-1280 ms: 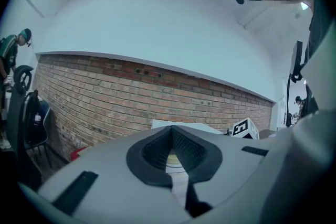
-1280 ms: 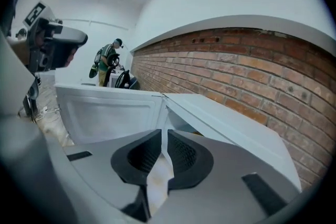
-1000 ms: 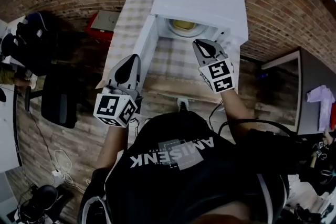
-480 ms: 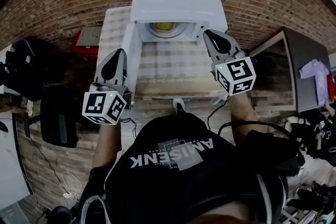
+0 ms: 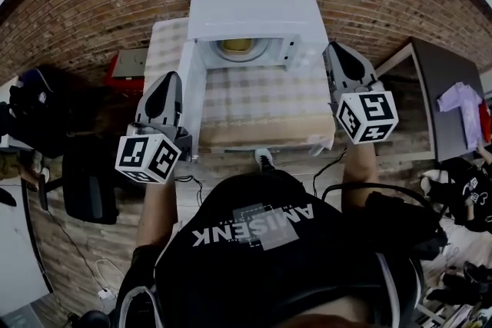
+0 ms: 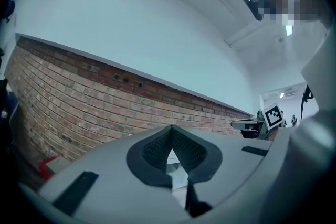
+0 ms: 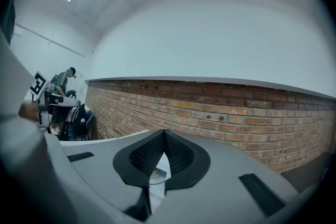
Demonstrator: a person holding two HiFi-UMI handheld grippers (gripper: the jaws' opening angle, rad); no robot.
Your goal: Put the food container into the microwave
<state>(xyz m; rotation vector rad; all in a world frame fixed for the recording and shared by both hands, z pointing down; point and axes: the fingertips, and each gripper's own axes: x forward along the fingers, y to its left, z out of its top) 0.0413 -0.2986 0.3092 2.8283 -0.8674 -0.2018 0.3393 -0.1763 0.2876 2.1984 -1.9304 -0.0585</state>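
Observation:
The white microwave (image 5: 254,8) stands at the back of a checked table (image 5: 261,100), its door (image 5: 190,92) swung open to the left. A yellow food container (image 5: 238,48) sits inside the cavity. My left gripper (image 5: 171,77) hovers beside the open door, shut and empty. My right gripper (image 5: 336,50) is off the microwave's right front corner, also shut with nothing in it. In the left gripper view the pads (image 6: 157,147) meet at the tip, and the right gripper (image 6: 262,120) shows far right. The right gripper view shows its pads (image 7: 144,155) closed.
A red box (image 5: 127,69) lies left of the table and a black chair (image 5: 84,180) stands lower left. A grey desk (image 5: 446,88) is at the right. A brick wall (image 7: 236,113) runs behind everything.
My right gripper has drawn back from the microwave opening and moved out to the right. The left gripper stays by the door. The container remains inside.

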